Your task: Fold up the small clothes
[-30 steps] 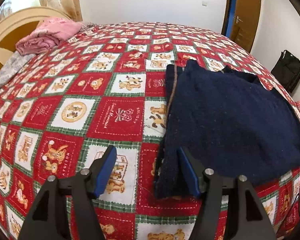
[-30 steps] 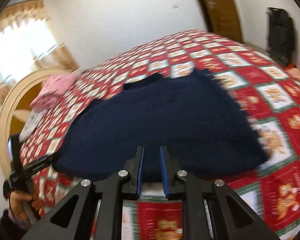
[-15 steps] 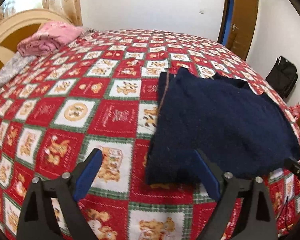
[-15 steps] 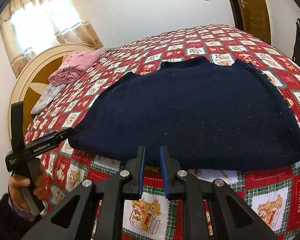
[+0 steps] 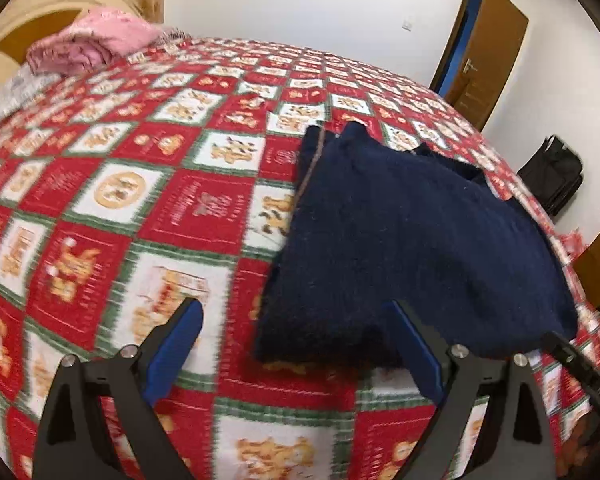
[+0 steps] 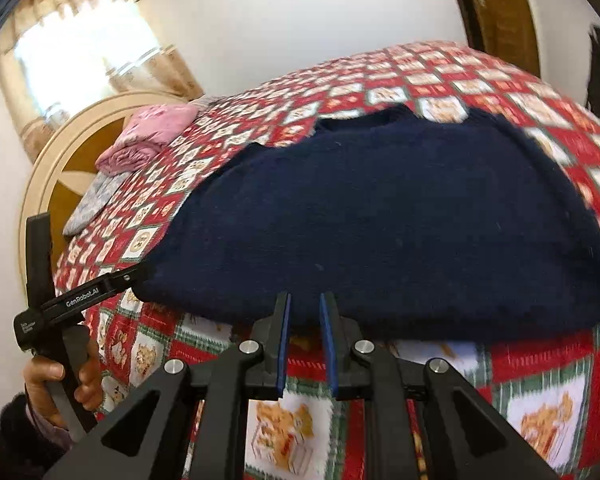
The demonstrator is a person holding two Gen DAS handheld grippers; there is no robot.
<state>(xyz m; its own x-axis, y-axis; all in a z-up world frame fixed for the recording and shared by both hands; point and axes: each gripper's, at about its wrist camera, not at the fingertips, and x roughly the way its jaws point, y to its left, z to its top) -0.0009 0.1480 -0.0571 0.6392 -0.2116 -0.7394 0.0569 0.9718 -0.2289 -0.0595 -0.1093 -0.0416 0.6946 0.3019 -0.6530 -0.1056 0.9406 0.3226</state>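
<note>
A dark navy knit garment (image 5: 412, 248) lies flat on the red patterned bedspread (image 5: 140, 208), its hem toward me; it also shows in the right wrist view (image 6: 380, 224). My left gripper (image 5: 296, 320) is wide open, just short of the garment's near left corner, holding nothing. My right gripper (image 6: 305, 312) has its jaws nearly together with a narrow gap, empty, at the garment's near hem. The left gripper also shows in the right wrist view (image 6: 132, 276), at the garment's left corner.
Folded pink clothes (image 5: 88, 44) and a grey cloth (image 5: 8, 92) lie by the wooden headboard (image 6: 60, 168). A brown door (image 5: 488, 68) and a black bag (image 5: 552, 176) stand beyond the bed's right side.
The left gripper opened wider and drew back slightly from the garment's corner. The right gripper moved closer to the hem, jaws unchanged.
</note>
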